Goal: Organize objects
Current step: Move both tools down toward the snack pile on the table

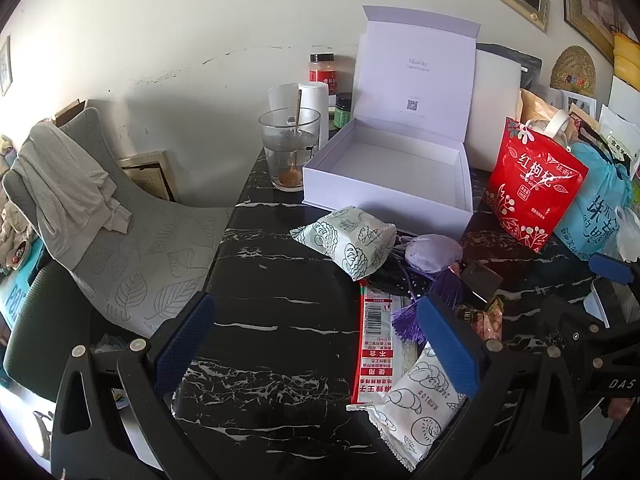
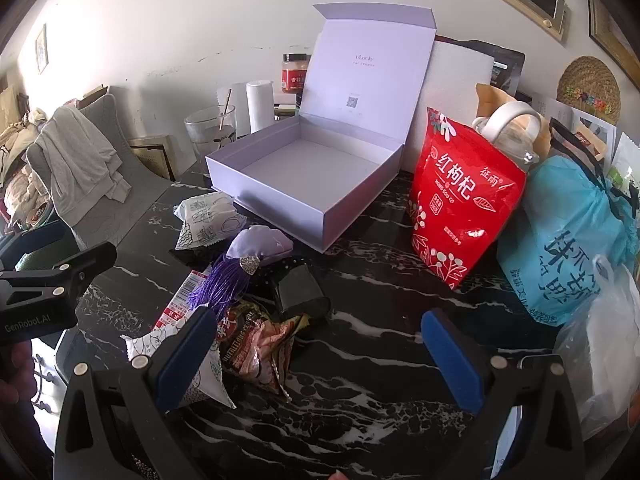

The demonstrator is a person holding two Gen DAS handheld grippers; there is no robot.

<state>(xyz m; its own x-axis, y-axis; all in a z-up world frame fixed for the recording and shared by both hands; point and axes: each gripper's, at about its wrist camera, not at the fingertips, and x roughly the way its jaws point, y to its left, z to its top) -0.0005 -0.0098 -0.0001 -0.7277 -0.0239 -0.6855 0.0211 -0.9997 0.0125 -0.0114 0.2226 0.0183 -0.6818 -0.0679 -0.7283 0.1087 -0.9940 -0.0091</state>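
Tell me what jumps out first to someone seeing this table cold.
The open white box stands mid-table, lid up against the wall, empty inside. Right of it a bright red pouch leans on a blue bag. In front of the box lies a jumble of snack packets and a purple tassel, with both claws open over the dark marble table.

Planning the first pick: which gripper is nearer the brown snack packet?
Right. The right gripper hovers open just over the brown snack packet; the left gripper sits farther to the packet's left.
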